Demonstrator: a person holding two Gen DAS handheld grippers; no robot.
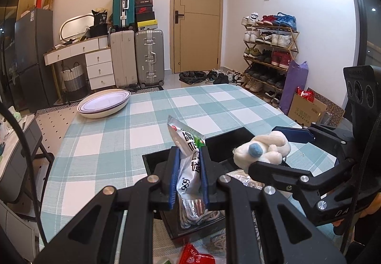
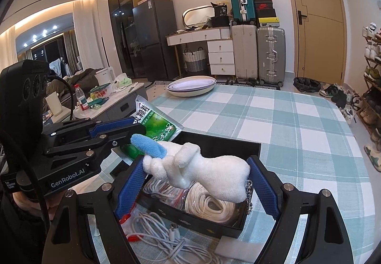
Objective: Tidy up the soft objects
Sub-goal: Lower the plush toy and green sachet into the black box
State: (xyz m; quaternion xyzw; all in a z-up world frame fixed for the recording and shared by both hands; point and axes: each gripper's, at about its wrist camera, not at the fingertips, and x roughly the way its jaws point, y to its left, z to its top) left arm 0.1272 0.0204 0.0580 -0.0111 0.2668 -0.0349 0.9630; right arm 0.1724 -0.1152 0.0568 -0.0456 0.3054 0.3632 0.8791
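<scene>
My left gripper is shut on a white and green sachet pack and holds it above the black box. It also shows in the right wrist view with the green pack. My right gripper is shut on a white plush toy with a blue ear, held over the box. The toy also shows in the left wrist view. White coiled rope and bagged items lie inside the box.
The table has a teal checked cloth. A stack of oval white plates sits at its far left. A red packet and white cables lie in front of the box. A white foam block lies near the front edge.
</scene>
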